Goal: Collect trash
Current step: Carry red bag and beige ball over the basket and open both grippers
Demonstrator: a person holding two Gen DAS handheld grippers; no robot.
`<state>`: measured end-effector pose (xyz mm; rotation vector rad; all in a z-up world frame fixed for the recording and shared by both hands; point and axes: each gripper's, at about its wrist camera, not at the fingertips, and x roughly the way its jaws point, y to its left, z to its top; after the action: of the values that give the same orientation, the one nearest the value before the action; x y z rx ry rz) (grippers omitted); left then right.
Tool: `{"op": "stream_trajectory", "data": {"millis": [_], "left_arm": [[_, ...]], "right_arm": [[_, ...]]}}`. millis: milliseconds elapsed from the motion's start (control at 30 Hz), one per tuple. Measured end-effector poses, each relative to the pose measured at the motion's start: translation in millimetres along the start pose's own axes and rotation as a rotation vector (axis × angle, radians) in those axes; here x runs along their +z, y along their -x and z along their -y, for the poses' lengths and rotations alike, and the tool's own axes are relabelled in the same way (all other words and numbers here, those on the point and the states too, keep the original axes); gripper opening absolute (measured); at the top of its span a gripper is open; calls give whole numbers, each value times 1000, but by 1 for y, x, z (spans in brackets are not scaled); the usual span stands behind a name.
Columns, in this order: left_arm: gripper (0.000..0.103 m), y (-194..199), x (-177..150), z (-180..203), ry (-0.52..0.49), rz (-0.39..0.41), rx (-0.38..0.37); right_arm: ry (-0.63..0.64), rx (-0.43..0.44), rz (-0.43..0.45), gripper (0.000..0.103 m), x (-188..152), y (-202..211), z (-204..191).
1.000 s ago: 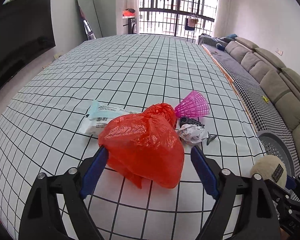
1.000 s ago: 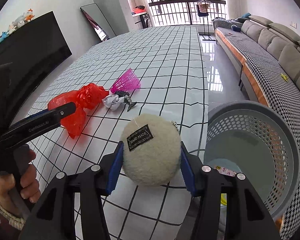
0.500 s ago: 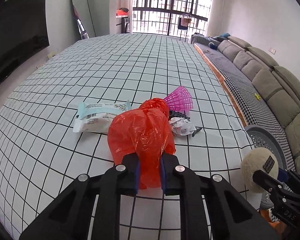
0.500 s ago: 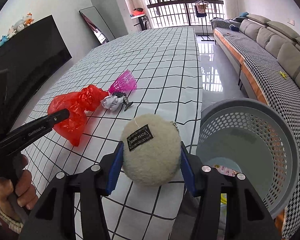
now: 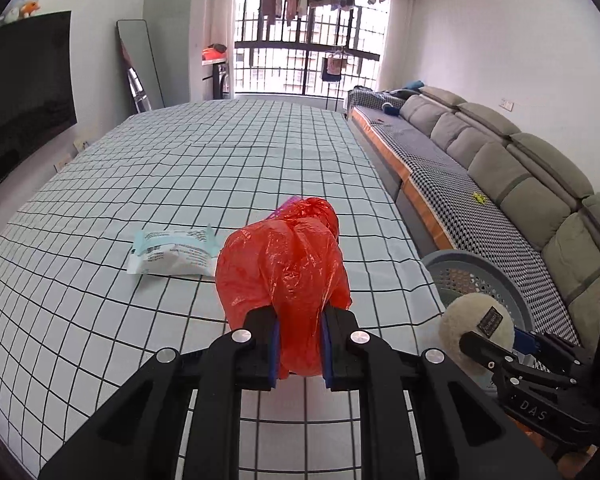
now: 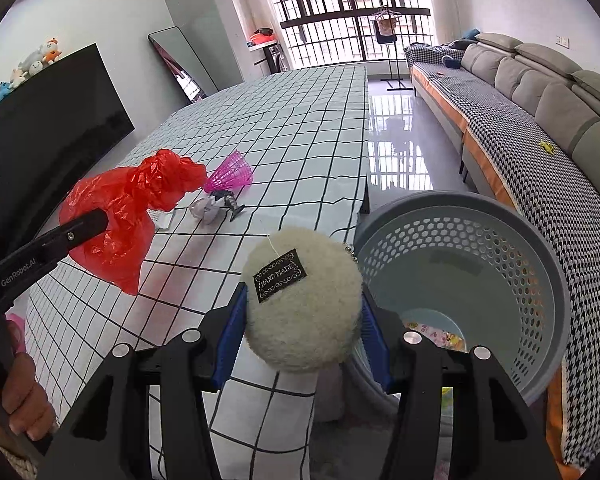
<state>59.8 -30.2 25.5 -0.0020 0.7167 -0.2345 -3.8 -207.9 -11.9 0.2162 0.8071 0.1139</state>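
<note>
Grid-cloth counter [image 5: 180, 168], left gripper [image 5: 299, 346] fingers clamped on red plastic bag [image 5: 284, 264] lifted off cloth, right gripper [image 6: 300, 328] fingers holding woolly ball [image 6: 302, 300], grey basket [image 6: 500, 240] at 3 o'clock of ball, wrapper [image 5: 172, 254] at 9 o'clock of bag.

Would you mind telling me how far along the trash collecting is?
Done: some wrappers already lie in the grey perforated basket. In hand: left tongs grip the red plastic bag; right tongs hold the cream fluffy ball beside the basket. Left: pink shuttlecock, crumpled paper, white-blue packet.
</note>
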Motion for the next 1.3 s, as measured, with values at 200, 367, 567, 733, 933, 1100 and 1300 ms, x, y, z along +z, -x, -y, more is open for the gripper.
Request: {"op": "stream_trajectory", "data": {"millis": [200, 367, 567, 733, 933, 1100, 1300], "left_arm": [[16, -6, -7, 38, -50, -22, -54], [16, -11, -11, 72, -97, -39, -99], [16, -21, -20, 113, -163, -69, -142], [16, -36, -25, 137, -205, -109, -169], [16, -57, -31, 159, -245, -159, -188], [16, -70, -32, 171, -259, -180, -195], [16, -86, -32, 178, -263, -206, -203]], "right_arm": [[-38, -52, 23, 51, -11, 26, 31], [-84, -93, 31, 51, -21, 40, 62], [-137, -127, 33, 51, -28, 48, 96], [-175, -147, 31, 51, -30, 48, 121], [-205, -156, 12, 51, -32, 36, 140], [-213, -155, -9, 51, -30, 22, 151], [-220, -154, -34, 51, -25, 6, 161]]}}
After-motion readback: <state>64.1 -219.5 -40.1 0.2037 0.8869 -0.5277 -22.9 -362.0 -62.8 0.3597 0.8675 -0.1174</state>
